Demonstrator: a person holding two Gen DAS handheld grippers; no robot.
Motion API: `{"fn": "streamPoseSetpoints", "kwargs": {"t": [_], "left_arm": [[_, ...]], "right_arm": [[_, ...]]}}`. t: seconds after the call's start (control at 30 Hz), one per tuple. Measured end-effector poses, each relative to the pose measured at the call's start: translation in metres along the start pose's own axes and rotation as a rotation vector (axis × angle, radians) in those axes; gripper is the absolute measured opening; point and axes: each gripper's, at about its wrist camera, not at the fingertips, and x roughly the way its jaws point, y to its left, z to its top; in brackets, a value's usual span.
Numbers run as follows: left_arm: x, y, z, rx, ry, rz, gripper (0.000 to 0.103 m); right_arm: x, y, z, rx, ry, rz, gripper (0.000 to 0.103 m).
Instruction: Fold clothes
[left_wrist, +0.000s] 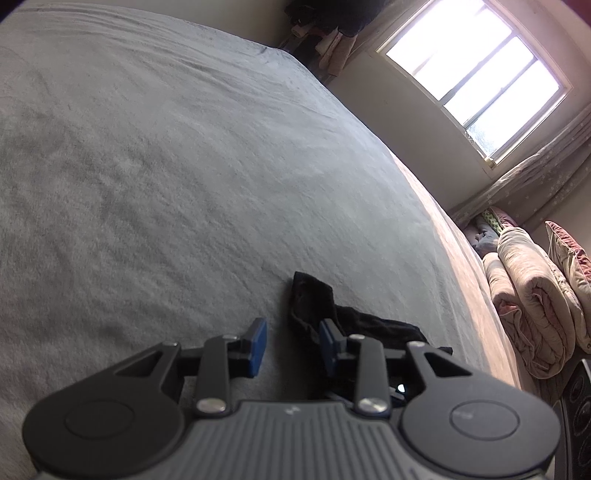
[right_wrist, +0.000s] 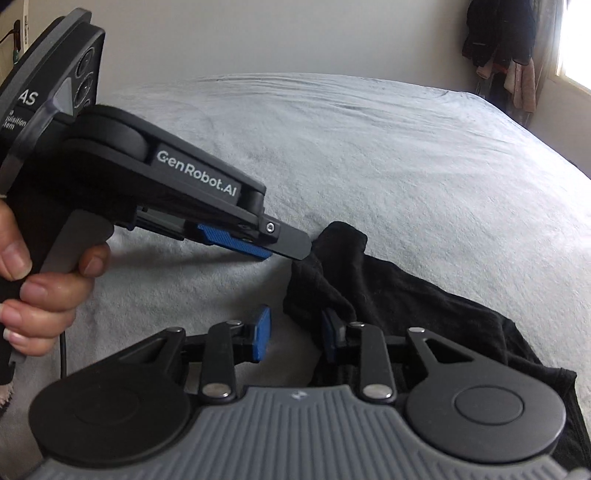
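We hold a tool in each hand over the bed (left_wrist: 184, 166); the left tool (left_wrist: 293, 345) has its blue pads partly spread, and its right pad sits against the edge of a black garment (left_wrist: 369, 325) with bare bedcover showing in the gap, so we judge nothing is pinched yet; in the right wrist view this same tool comes in from the left, gripped by a hand (right_wrist: 40, 280), its tip touching or just short of a raised corner of the cloth, though we cannot tell which. The right tool (right_wrist: 295, 338) also has its pads apart with bedcover between them; a fold of the black garment (right_wrist: 424, 295) drapes over its right pad, not clamped. The garment lies crumpled near the edge of the bed nearest us, spreading off to the right; we judge both tools are set at its left edge to take two corners and pull it flat before folding. Beyond the bed, a window (left_wrist: 476, 77) lights the room, rolled quilts (left_wrist: 532, 306) are stacked beside it, and dark clothes (right_wrist: 495, 33) hang in the far corner.
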Motion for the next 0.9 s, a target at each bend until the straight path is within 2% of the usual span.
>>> {"fn": "streamPoseSetpoints", "kwargs": {"t": [0.03,0.1,0.3,0.4,0.43,0.57,0.6,0.63,0.7,0.77,0.8,0.9], "left_arm": [[0.0,0.001,0.0,-0.007,0.001,-0.005,0.033],[0.0,0.004,0.001,-0.03,0.002,-0.019,0.034],[-0.003,0.012,0.003,-0.104,-0.007,-0.063,0.035],[-0.003,0.012,0.003,-0.105,-0.013,-0.059,0.036],[-0.003,0.011,0.002,-0.104,-0.013,-0.057,0.036],[-0.002,0.01,0.001,-0.094,-0.016,-0.048,0.036],[-0.002,0.009,0.001,-0.09,-0.017,-0.047,0.036],[-0.001,0.009,0.001,-0.087,-0.017,-0.045,0.036],[-0.001,0.008,0.0,-0.08,-0.018,-0.042,0.036],[0.0,0.006,-0.001,-0.059,-0.025,-0.04,0.036],[0.0,0.004,-0.001,-0.044,-0.031,-0.04,0.036],[0.006,0.003,-0.004,-0.009,-0.064,-0.049,0.036]], "right_arm": [[0.0,-0.004,0.001,0.025,0.0,-0.014,0.003],[-0.005,-0.015,0.003,0.106,-0.012,0.023,0.003],[-0.032,-0.045,0.012,0.372,-0.105,0.286,0.003],[-0.029,-0.057,0.012,0.475,-0.093,0.375,0.003],[-0.024,-0.057,0.011,0.485,-0.075,0.381,0.003],[-0.002,-0.04,0.006,0.431,0.04,0.338,0.005],[0.004,-0.035,0.004,0.415,0.067,0.329,0.011],[0.003,-0.033,0.003,0.405,0.066,0.328,0.012],[-0.005,-0.034,0.003,0.399,0.05,0.317,0.018],[-0.017,-0.04,0.005,0.401,0.021,0.289,0.037],[-0.025,-0.047,0.004,0.403,-0.007,0.235,0.05],[-0.048,-0.067,0.003,0.409,-0.091,0.073,0.051]]}}
